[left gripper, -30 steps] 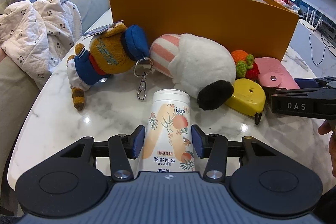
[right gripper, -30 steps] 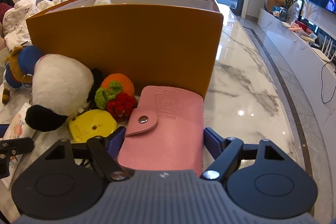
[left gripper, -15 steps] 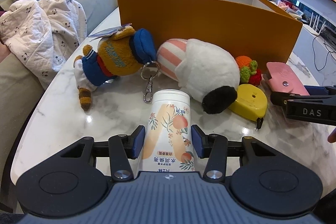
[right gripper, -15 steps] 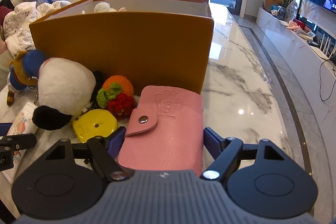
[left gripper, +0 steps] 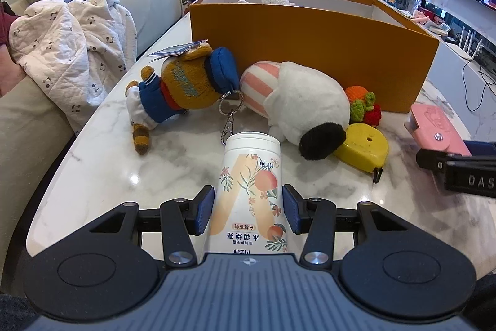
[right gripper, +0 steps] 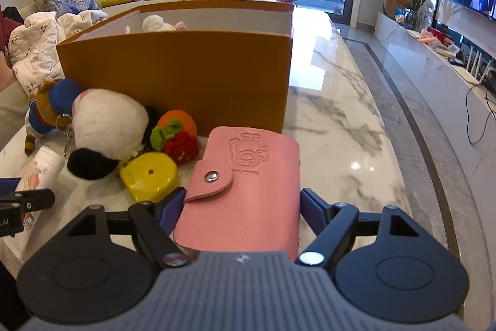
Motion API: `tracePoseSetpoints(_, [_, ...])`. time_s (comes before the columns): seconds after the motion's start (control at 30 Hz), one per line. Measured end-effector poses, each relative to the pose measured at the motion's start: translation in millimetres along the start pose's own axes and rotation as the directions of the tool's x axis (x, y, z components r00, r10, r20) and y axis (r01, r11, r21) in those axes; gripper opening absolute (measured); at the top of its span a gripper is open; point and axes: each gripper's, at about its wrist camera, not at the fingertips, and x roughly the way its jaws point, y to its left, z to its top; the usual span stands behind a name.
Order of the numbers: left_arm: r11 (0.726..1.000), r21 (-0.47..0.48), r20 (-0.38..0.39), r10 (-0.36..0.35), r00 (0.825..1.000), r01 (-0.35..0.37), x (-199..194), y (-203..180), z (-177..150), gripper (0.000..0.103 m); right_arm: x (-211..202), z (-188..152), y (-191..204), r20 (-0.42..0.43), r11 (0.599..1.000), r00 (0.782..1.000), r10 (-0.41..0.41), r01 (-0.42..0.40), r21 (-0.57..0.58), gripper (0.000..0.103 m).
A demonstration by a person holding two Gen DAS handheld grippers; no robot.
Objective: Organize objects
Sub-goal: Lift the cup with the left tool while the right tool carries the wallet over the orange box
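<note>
My left gripper clamped the peach-print tube with Chinese text; the right gripper, marked "DAS", squeezed the embossed pink wallet.

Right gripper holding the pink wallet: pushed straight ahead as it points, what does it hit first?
Likely the orange box: its front wall stands directly beyond the pink wallet in the right gripper. Depth is unclear.
</note>
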Motion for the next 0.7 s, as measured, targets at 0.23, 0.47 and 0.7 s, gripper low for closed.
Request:
tracePoseSetpoints(0.23, [1.0, -0.006, 0.012, -0.011, 1.0, 0.011, -12, 0, -5, 0.055, -17, -19, 12, -0.011, 1.0, 1.0, 0.0, -0.001, -0.004, 0.08])
tracePoseSetpoints(0.47, [1.0, 0.001, 0.027, -0.02, 0.999, 0.02, -23, -4, -7, 0.055, -35, -28, 20, -0.004, 1.0, 1.0, -0.004, 0.004, 0.011, 0.08])
tracePoseSetpoints(0.7, [1.0, 0.025, 0.066, -0.019, 0.998, 0.017, -36, -9, -2, 0.055, -47, -30, 26, 0.011, 1.0, 1.0, 0.016, -0.016, 0.018, 0.08])
